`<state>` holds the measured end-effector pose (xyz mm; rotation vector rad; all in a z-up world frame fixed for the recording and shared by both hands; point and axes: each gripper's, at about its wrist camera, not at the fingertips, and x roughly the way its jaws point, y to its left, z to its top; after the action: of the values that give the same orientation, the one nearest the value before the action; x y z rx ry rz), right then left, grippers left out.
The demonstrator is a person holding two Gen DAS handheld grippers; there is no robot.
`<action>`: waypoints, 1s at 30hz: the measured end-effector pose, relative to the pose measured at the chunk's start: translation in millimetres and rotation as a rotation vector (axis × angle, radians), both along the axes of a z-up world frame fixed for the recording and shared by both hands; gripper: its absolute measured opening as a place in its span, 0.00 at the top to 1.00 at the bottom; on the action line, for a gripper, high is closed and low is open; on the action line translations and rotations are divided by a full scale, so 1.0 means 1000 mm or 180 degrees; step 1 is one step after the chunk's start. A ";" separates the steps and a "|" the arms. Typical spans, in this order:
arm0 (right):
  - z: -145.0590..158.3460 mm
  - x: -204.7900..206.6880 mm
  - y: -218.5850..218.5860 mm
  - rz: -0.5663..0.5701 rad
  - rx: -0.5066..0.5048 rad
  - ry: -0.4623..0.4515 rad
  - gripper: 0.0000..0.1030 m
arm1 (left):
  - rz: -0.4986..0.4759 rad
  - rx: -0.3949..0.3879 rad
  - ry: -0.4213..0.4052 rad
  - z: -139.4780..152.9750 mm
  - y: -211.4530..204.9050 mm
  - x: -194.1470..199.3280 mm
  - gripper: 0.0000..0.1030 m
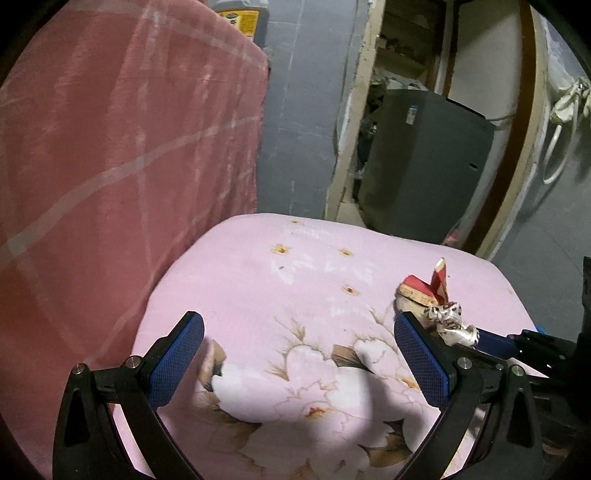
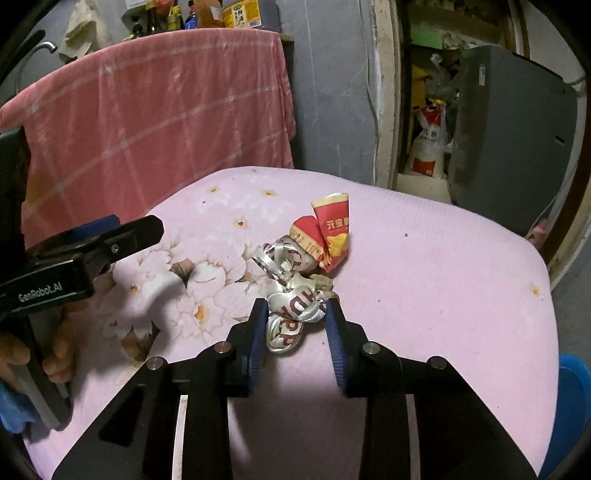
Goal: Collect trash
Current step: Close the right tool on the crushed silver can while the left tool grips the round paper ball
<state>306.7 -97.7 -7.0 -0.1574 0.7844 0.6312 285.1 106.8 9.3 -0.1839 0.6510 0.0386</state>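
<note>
My right gripper point(image 2: 294, 308) is clamped on the crumpled silver wrapper point(image 2: 288, 299), its blue pads pressing the foil from both sides, while my left gripper point(image 1: 299, 332) hangs over the cushion with its jaws spread wide and nothing between them. The wrapper lies near the middle of the pink floral cushion point(image 2: 424, 266), and touching it on the far side is a red and yellow snack packet point(image 2: 328, 232), folded and standing partly upright. Behind the cushion a pink checked cloth point(image 2: 155, 110) hangs over something I cannot make out, with bottles point(image 2: 207, 14) lined up above it. To the right a doorway opens onto a cluttered store with a grey bin point(image 2: 509, 125) and a printed sack point(image 2: 428, 147). From the left wrist the wrapper is half hidden behind my own right finger, and a hand point(image 2: 55, 350) shows only partly at the frame edge.
</note>
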 end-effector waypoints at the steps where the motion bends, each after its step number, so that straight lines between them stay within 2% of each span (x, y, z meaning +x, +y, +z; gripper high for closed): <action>1: 0.001 -0.001 -0.002 -0.0006 0.0020 -0.0002 0.72 | -0.0024 0.0010 0.0018 -0.001 -0.002 0.001 0.02; 14: 0.007 0.001 -0.057 -0.0408 0.0274 -0.0007 0.72 | -0.0556 0.0061 0.0351 -0.009 -0.038 0.019 0.03; 20: 0.008 0.003 -0.071 -0.0490 0.0332 -0.0011 0.72 | -0.0763 0.0151 0.0441 -0.008 -0.059 0.038 0.10; 28: 0.008 0.005 -0.076 -0.0487 0.0445 0.0018 0.72 | -0.0969 0.0140 0.0660 -0.021 -0.074 0.069 0.38; 30: 0.007 0.005 -0.076 -0.0485 0.0455 0.0029 0.72 | -0.1004 0.0072 0.0703 -0.022 -0.074 0.076 0.38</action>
<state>312.2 -173.6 -0.4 0.0359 0.7497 0.5416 361.0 33.1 -13.1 -0.0534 0.8934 -0.2400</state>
